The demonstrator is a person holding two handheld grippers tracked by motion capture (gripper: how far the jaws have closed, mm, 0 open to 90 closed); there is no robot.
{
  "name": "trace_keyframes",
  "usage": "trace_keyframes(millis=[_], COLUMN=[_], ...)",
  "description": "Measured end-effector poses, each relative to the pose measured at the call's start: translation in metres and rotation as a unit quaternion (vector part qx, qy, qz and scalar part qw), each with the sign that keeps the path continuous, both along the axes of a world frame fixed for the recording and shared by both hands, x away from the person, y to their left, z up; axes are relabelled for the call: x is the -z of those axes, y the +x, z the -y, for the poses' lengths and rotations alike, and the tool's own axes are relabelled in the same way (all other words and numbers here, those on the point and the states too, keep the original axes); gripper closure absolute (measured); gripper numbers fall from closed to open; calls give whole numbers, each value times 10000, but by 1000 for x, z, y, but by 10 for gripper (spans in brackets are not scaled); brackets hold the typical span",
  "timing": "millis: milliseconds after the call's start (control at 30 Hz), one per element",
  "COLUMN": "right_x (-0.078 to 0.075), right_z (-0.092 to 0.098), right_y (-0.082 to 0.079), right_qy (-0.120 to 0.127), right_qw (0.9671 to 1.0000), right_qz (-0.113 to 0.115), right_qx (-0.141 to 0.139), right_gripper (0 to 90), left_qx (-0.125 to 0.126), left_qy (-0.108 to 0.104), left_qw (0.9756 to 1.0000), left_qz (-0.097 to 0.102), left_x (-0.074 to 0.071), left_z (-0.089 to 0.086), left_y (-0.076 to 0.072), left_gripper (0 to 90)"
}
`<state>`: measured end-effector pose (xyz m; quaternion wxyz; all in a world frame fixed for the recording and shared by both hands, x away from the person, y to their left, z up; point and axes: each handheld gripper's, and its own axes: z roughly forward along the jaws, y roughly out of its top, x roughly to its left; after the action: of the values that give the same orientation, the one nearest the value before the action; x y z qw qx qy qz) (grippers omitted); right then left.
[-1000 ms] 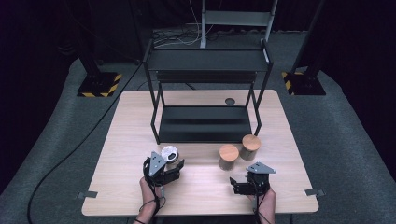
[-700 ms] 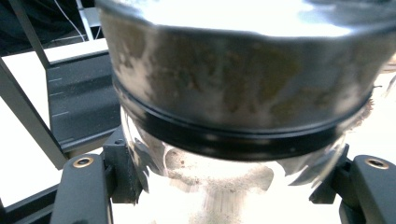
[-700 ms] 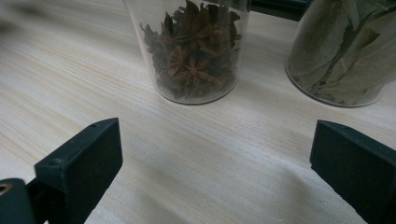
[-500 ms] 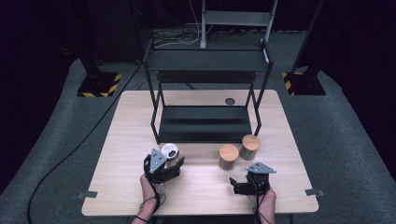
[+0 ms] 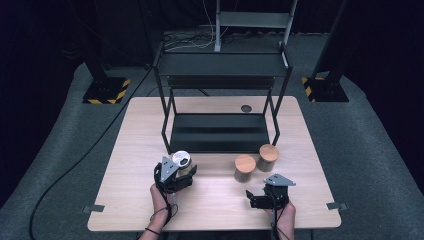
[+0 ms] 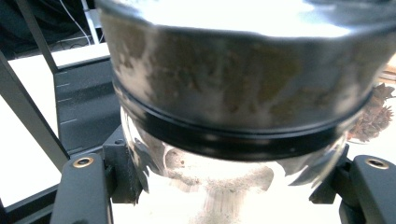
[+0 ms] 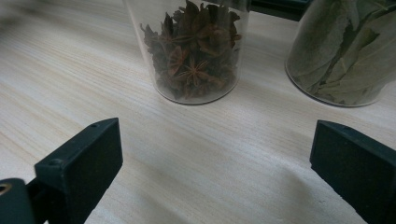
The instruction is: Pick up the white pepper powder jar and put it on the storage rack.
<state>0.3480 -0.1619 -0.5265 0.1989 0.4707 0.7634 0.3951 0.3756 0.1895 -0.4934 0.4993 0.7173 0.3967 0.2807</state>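
Nothing has shifted much since the earlier frames: both hands sit where they were at the near edge of the table (image 5: 125, 165), and the jars stand in the same spots.

At present the left gripper (image 5: 175, 175) has its jaws clamped on a glass jar with a silver lid (image 5: 181, 160); in the left gripper view that jar (image 6: 233, 116) sits squarely between the two black jaws, pressed on both sides, its metal lid and dark seal ring just above them. Just beyond this gripper stands the black metal shelf rack (image 5: 220, 131), its lower tray close behind the jar.

Meanwhile the right gripper (image 5: 261, 199) rests low over the wood with its jaws spread wide and nothing between them. Ahead of it, a little to its left, stands the jar of star anise (image 7: 196, 51) with a wooden lid (image 5: 245, 163); ahead and to its right stands the jar of bay leaves (image 7: 348, 51), also wooden-lidded (image 5: 268, 152). Both jars are apart from the jaws and just beside each other.
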Motion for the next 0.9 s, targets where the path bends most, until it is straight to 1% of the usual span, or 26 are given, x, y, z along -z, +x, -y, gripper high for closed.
trace_keyframes(millis=[400,500,667,800,900], right_x=[0,0,0,0,0], right_z=[0,0,0,0,0], right_y=[0,0,0,0,1], right_qy=[0,-2,-16,-4,6], right_qw=[10000,10000,10000,10000,10000], right_qz=[-9,-10,-17,-16,-26], right_qx=[-6,-20,-32,-23,-31], right_gripper=[16,16,16,16,16], left_qx=[5,-15,-47,-56,-68], left_qy=[42,17,33,53,30], left_qw=[10000,10000,10000,10000,10000], left_qz=[16,6,17,5,-27], left_x=[-2,-2,-3,-3,-3], left_z=[1,0,-1,-1,-1], left_y=[6,8,11,14,17], left_gripper=[305,305,305,305,305])
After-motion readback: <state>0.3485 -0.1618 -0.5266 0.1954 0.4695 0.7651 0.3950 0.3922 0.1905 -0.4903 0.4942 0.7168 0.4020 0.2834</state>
